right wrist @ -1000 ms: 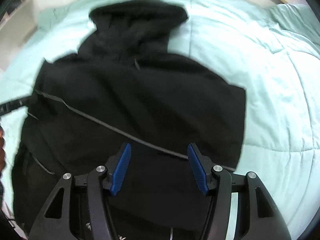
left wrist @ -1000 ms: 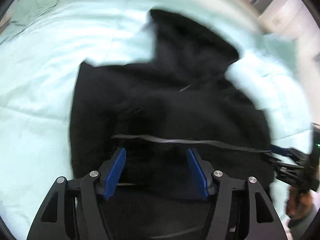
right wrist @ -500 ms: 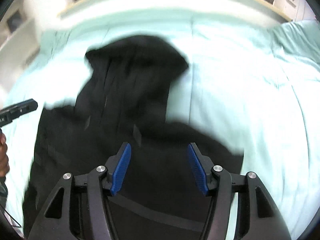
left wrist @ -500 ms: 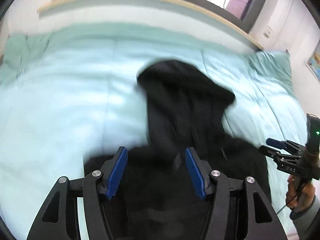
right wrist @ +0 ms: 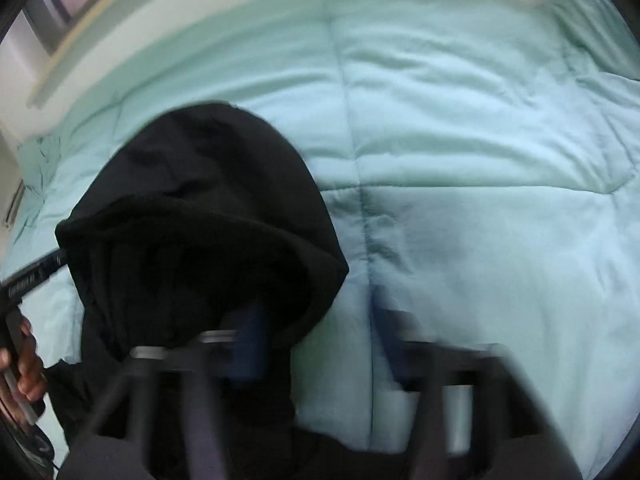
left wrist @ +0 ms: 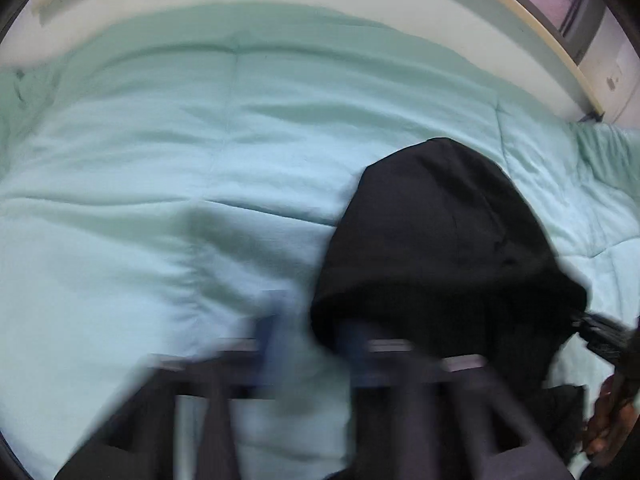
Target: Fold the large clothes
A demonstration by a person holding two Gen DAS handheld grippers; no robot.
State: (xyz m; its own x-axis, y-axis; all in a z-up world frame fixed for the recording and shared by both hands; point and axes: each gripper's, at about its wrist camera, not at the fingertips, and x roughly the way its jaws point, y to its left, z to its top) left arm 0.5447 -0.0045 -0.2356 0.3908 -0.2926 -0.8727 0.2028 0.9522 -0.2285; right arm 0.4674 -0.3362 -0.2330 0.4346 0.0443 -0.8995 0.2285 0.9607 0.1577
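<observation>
A black hoodie (left wrist: 448,248) lies on a pale green quilted bed; its hood points toward the far side and shows in the right wrist view (right wrist: 200,216) too. My left gripper (left wrist: 312,344) is blurred, open and empty, at the hood's left edge near the shoulder. My right gripper (right wrist: 316,340) is blurred, open and empty, at the hood's right edge. Each gripper shows at the other view's side, the right one (left wrist: 600,332) and the left one (right wrist: 28,276), close to the hood's opposite sides.
The green quilt (left wrist: 160,160) spreads wide to the left and far side, and to the right in the right wrist view (right wrist: 480,160). A cream bed frame (left wrist: 520,24) and window lie beyond. A pillow (right wrist: 592,20) sits at the far right.
Both grippers have moved forward from the hoodie's body up to its hood and apart to its two sides. The views are now motion-blurred. Jaws stayed open.
</observation>
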